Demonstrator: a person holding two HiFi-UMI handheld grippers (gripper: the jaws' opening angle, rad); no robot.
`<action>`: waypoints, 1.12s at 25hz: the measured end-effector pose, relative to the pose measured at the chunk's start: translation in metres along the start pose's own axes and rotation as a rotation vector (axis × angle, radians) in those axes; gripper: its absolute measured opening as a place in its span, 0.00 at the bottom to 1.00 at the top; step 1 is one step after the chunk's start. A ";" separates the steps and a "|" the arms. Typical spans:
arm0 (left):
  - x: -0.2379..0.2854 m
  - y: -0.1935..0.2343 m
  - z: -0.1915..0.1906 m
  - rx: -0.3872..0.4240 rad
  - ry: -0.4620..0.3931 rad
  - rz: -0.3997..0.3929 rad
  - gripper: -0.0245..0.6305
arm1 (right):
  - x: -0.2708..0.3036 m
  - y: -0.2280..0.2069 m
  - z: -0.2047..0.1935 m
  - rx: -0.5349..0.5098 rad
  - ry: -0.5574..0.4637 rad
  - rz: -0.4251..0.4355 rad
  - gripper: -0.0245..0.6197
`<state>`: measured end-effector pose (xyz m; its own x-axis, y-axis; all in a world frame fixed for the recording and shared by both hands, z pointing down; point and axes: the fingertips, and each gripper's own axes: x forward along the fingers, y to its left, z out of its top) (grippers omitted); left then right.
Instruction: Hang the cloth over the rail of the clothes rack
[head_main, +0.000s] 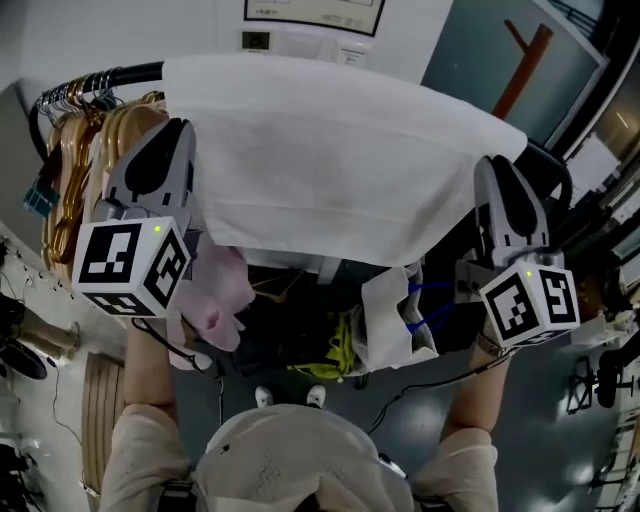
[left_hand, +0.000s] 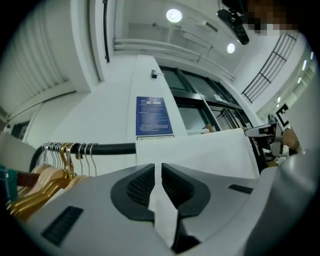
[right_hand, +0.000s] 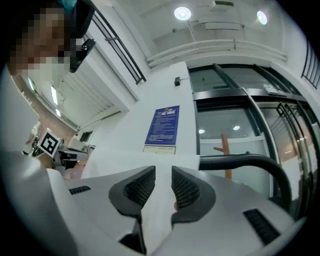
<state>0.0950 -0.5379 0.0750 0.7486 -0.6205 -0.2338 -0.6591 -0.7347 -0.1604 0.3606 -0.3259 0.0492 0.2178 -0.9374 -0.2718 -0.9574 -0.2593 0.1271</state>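
A white cloth (head_main: 330, 160) lies draped over the black rail (head_main: 130, 73) of the clothes rack, and its near edge is drawn out toward me. My left gripper (head_main: 180, 130) is at the cloth's left near corner. In the left gripper view its jaws (left_hand: 158, 167) stand almost together with the cloth (left_hand: 200, 150) pinched between the pads, and the rail (left_hand: 110, 148) runs beyond. My right gripper (head_main: 497, 168) is at the right near corner. In the right gripper view its jaws (right_hand: 163, 172) show a plain gap with the cloth (right_hand: 121, 160) running through, beside the rail's curved end (right_hand: 240, 161).
Wooden hangers (head_main: 75, 160) crowd the rail's left end. Under the cloth hang a pink garment (head_main: 220, 290), something yellow (head_main: 340, 345) and a white bag with blue handles (head_main: 390, 320). A blue notice (left_hand: 154, 116) is on the wall behind. Cables lie on the floor.
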 end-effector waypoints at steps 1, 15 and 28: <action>0.001 0.005 -0.003 -0.025 0.014 0.008 0.09 | -0.005 -0.018 -0.002 0.015 0.006 -0.042 0.19; 0.030 0.024 -0.014 -0.191 0.097 -0.180 0.22 | 0.008 -0.033 -0.023 0.103 0.097 0.096 0.20; 0.034 0.043 0.022 -0.155 0.008 -0.131 0.07 | 0.004 -0.018 -0.008 0.057 0.042 0.100 0.07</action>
<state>0.0907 -0.5845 0.0395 0.8280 -0.5185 -0.2134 -0.5376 -0.8423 -0.0390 0.3800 -0.3267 0.0539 0.1274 -0.9672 -0.2200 -0.9837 -0.1515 0.0966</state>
